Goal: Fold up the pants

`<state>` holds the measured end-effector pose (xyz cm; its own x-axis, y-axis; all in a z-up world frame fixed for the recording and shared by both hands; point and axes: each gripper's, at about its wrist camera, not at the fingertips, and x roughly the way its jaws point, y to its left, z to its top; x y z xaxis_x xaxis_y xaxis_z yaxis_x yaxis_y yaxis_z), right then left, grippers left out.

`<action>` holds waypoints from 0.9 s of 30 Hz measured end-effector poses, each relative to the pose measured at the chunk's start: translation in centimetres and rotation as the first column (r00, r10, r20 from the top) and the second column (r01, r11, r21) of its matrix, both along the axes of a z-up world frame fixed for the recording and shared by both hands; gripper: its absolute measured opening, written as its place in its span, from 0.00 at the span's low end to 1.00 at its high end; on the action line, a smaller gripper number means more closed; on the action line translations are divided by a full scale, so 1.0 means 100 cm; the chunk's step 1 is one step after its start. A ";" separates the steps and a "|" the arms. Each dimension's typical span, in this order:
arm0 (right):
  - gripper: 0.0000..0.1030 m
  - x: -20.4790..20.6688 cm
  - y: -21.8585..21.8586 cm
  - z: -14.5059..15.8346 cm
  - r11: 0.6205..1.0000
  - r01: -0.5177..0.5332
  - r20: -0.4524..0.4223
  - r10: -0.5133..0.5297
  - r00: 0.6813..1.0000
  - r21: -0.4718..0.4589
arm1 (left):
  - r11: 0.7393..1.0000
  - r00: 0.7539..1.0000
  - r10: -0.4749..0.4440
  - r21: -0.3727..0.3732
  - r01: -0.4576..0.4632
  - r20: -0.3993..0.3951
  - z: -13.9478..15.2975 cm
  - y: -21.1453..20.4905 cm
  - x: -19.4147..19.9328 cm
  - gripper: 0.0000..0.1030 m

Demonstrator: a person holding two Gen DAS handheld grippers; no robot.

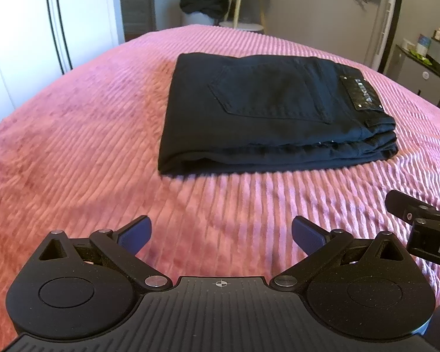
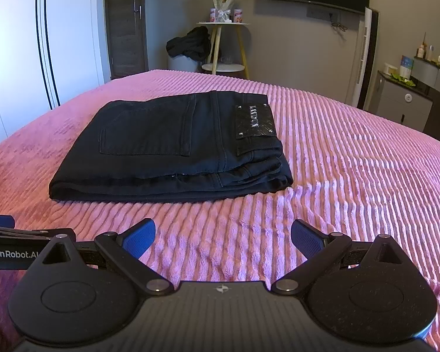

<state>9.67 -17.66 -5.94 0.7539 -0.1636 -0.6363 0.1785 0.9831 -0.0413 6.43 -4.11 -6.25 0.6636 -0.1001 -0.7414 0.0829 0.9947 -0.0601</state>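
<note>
I am holding the left gripper (image 1: 221, 234) and right gripper (image 2: 223, 236) with jaws released, empty; folded black pants (image 1: 267, 111) are lying at twelve o'clock on the pink bedspread (image 1: 73, 135). Any nudge risks toppling the stacked layers.

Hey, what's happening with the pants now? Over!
Both hand-held grippers, left and right, open, empty. Black pants folded on pink blanket. Nothing blocking.

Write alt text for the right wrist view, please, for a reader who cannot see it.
Black pants lie folded in a neat stack on a pink ribbed blanket, back pocket and label facing up. The right tool is open and empty in front of them, touching nothing.
</note>
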 end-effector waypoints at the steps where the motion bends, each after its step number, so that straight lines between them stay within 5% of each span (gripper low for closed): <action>1: 0.96 0.000 0.000 0.000 1.000 0.002 0.000 -0.002 1.000 0.002 | 1.000 1.000 -0.002 0.001 0.002 0.001 0.000 0.000 0.000 1.00; 27: 0.96 -0.001 -0.001 0.000 1.000 0.018 -0.004 -0.018 1.000 0.010 | 1.000 1.000 -0.015 0.002 0.015 0.003 0.000 0.000 -0.001 1.00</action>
<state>9.59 -17.77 -5.96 0.7485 -0.1709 -0.6407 0.1959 0.9801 -0.0325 6.33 -4.13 -6.28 0.6646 -0.1085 -0.7393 0.0979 0.9935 -0.0577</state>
